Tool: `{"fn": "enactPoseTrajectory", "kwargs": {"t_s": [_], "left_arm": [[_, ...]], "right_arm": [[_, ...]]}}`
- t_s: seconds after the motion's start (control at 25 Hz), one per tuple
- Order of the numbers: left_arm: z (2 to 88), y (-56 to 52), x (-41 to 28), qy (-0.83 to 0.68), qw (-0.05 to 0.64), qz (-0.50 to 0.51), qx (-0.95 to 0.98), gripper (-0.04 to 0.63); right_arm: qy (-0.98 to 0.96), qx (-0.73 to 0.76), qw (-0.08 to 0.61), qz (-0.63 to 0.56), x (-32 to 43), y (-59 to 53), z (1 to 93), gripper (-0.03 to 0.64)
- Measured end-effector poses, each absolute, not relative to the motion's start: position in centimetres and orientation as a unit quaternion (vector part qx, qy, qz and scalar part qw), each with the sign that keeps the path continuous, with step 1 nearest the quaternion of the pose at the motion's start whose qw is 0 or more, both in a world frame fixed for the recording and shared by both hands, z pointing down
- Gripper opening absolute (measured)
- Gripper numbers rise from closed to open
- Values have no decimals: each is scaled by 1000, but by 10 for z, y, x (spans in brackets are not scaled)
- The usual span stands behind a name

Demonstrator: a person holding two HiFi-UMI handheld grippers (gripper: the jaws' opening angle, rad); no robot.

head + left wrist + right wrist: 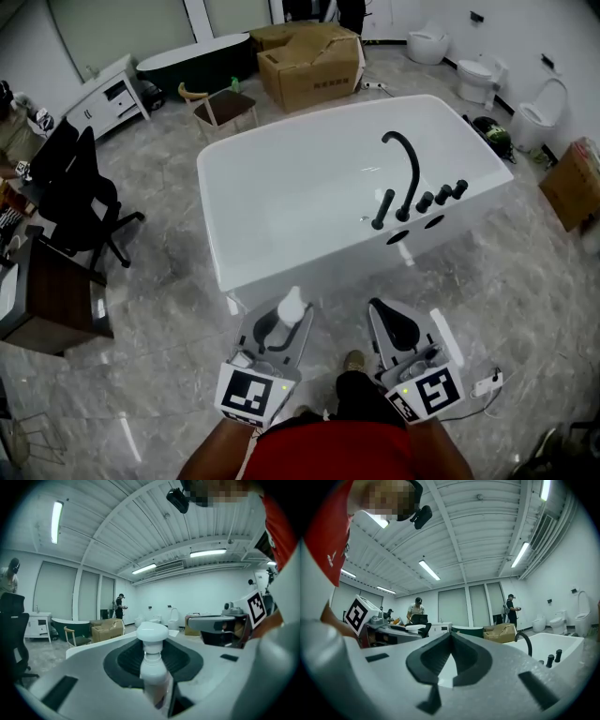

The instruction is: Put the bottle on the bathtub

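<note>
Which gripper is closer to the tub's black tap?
Right. The right gripper is in front of the black tap; the left gripper, holding the bottle, is off to the left.

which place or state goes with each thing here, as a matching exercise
1 bottle
2 faucet
3 box
4 right gripper

a black, on the tub rim
b jaws together, empty
c in the left gripper
d on the floor beyond the tub

Pairs: 1-c, 2-a, 3-d, 4-b
</note>
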State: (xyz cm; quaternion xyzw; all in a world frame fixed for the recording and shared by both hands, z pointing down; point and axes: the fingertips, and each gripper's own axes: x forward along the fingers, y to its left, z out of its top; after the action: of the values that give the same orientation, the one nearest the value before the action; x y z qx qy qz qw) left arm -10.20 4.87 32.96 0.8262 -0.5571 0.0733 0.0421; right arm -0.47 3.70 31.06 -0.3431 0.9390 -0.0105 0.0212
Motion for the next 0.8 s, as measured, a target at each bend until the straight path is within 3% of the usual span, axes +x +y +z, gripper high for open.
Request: {"fn": "enactPoseTrajectory", "kwargs": {"t_s": [0.8], "left_arm": [[422, -146, -142, -647, 40, 93, 756, 103]], "right_arm": [[954, -299, 0, -37, 7, -135, 352, 3]]}}
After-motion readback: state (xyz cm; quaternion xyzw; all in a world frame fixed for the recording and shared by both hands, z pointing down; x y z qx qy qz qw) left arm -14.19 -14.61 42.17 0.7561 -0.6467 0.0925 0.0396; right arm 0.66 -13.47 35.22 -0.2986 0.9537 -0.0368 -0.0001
